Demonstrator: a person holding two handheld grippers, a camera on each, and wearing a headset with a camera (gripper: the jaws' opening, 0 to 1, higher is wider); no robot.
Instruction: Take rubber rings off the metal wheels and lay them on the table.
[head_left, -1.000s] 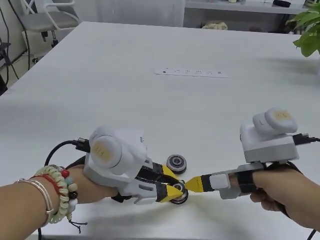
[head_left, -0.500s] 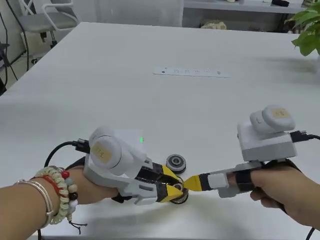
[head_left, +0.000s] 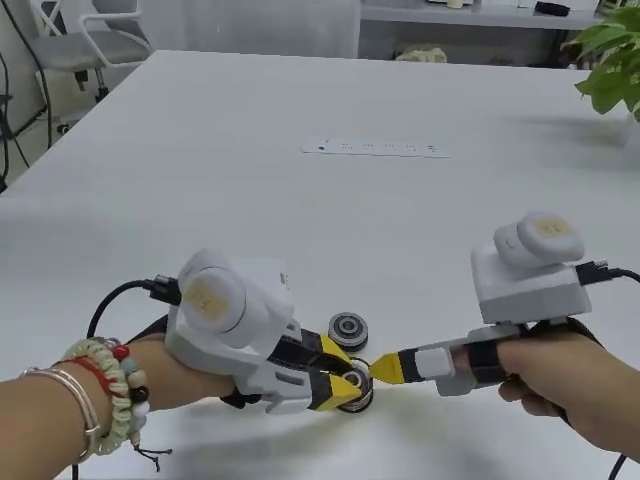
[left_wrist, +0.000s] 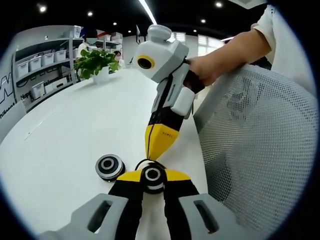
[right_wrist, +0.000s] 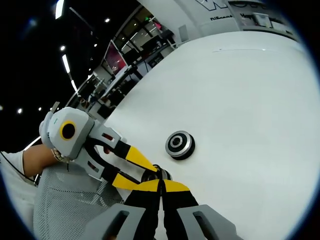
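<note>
Head view has the left gripper (head_left: 341, 379) clamped on a metal wheel (left_wrist: 153, 176), which lies flat with its axle up near the front edge of the white table (head_left: 300, 230). A second wheel (head_left: 348, 327) lies flat just behind it. Jaws of the right gripper (head_left: 378, 368) are pinched together on the thin rubber ring (left_wrist: 141, 163) at the held wheel's rim, and a plant (head_left: 612, 60) stands far right.

Smooth matt table (head_left: 300, 220); shiny metal wheels (head_left: 349, 328) with black rubber rings (right_wrist: 190, 148); mesh-cloth chair back (left_wrist: 250, 140).
</note>
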